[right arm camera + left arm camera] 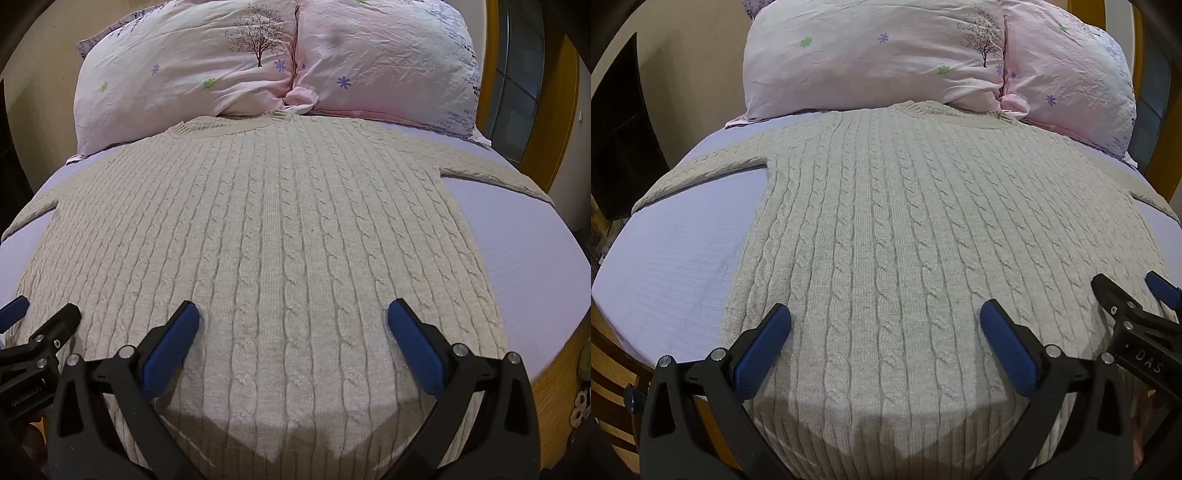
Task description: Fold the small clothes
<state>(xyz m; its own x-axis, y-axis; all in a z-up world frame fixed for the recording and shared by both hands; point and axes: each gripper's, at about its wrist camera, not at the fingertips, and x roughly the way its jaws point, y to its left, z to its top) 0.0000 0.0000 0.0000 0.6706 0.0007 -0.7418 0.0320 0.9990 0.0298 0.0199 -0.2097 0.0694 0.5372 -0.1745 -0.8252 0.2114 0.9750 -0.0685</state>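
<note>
A beige cable-knit sweater (886,229) lay spread flat on a lavender bedsheet (676,258), directly ahead of and beneath both grippers, its ribbed collar (184,127) at the far end touching the pillows. The left gripper (885,325) hovered over the near hem area with its blue-padded fingers (764,347) spread wide apart, holding nothing. The right gripper (293,325) sat just beside it, likewise wide open over the lower part of the knit, its blue pads (413,343) clear of any fabric between them. In the left wrist view the right gripper appeared at the right edge; in the right wrist view the left one showed at the left edge.

One sleeve (701,173) stretched out to the left beyond the left gripper, and the other sleeve (495,177) reached out to the right beyond the right gripper. Two pink pillows with a tree and flower print, one (871,55) left and one (388,62) right, leaned together at the far side of the bed.
</note>
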